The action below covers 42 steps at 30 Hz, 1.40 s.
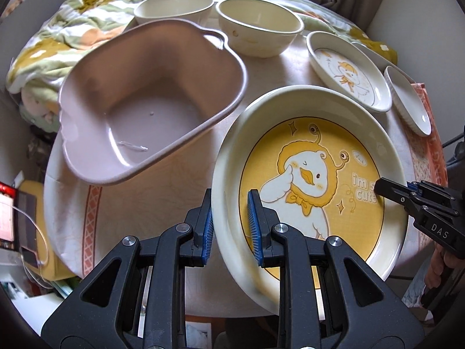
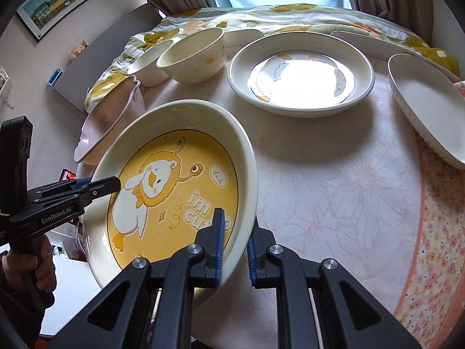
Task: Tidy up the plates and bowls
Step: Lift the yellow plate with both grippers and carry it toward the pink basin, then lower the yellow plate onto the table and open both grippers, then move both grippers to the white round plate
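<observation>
A: Where is there room on the round table [image 2: 334, 203]?

B: The near right part of the cloth lies bare, between the yellow duck plate [image 2: 174, 192] on the left and the white oval dish [image 2: 430, 113] at the right edge.

A: And farther back?

B: Crowded. A second duck plate [image 2: 299, 72] sits far centre, and two cream bowls [image 1: 258, 26] stand close together at the far left.

A: The left side?

B: The pink basin [image 1: 151, 99] fills it, close beside the yellow plate. A narrow bare strip of cloth runs between them toward the bowls.
</observation>
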Motion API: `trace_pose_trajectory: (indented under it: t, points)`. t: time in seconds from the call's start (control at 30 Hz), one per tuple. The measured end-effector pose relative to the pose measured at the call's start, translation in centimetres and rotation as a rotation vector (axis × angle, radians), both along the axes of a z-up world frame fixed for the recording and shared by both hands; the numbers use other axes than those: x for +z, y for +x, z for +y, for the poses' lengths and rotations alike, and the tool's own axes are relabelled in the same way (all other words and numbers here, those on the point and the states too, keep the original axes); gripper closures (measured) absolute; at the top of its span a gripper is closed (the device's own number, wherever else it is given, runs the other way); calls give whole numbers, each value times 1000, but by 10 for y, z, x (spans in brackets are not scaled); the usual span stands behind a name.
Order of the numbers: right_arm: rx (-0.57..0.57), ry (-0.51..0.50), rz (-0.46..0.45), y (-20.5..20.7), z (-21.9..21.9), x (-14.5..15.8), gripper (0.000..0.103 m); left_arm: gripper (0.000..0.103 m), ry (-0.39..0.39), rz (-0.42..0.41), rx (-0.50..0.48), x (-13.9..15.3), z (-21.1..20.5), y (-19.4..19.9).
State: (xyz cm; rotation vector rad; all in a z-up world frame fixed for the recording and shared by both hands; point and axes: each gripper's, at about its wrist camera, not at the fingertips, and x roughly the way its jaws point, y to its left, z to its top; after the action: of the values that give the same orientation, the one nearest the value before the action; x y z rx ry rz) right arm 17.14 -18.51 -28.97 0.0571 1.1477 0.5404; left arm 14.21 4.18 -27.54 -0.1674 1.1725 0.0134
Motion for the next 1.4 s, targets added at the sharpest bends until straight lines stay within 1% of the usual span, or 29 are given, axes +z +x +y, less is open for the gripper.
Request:
trace_pose_trajectory:
  t: [0.17, 0.37, 0.47, 0.6, 0.77, 0.8, 0.83, 0.87, 0.9, 0.93, 0.97, 1.0, 1.03, 1.1, 1.17, 1.23, 1.3, 1.4]
  points:
    - [-6, -27, -7, 2, 5, -6, 90, 84, -22, -4, 12, -12, 4, -1]
    - [-34, -5, 17, 3, 5, -12, 89, 84, 3, -22, -14, -11, 0, 0]
    - [-32, -23, 14, 1, 8, -12, 88, 84, 13, -19, -22, -11, -1, 0]
    - [-51, -21, 28, 1, 5, -11, 87, 84, 11, -18, -19, -9, -1, 1]
    - [-52, -51, 13, 0, 8, -10, 87, 83, 38, -29, -22, -4, -3, 1]
    - [-51, -57, 9, 0, 9, -10, 87, 83, 45, -28, -22, -4, -5, 2]
    - [-53, -63, 5, -1, 9, -10, 87, 80, 52, -26, -24, -3, -6, 2]
    - [-57, -66, -1, -1, 9, -9, 85, 76, 59, -25, -25, -3, -6, 2]
    - [-61, -64, -8, -1, 9, -8, 81, 61, 68, -23, -23, -3, -7, 3]
    - [-67, -62, -17, -2, 9, -6, 66, 33, 77, -24, -20, -3, -7, 2]
    - [-74, -61, -28, -2, 8, -5, 38, 20, 85, -34, -15, -2, -8, 2]
    - [-80, -57, -38, -3, 7, -4, 22, 7, 92, -52, -10, 0, -7, 0]
    - [-84, -48, -46, -3, 7, -2, 0, 4, 97, -70, -8, 3, -8, -2]
    - [-93, -40, -69, -4, 5, 1, 0, 0, 112, -76, -14, 5, -9, -3]
    - [-101, -52, -90, -4, 4, 3, 0, 0, 130, -62, -21, 5, -12, -1]
    - [-102, -52, -85, -4, 2, 5, 0, 0, 125, -51, -28, 6, -15, -3]
    - [-109, -49, -79, -3, -1, 11, 0, 0, 109, -52, -29, 14, -16, -7]
    - [-114, -43, -93, -5, -6, 26, 0, 0, 108, -77, -32, 37, -23, -9]
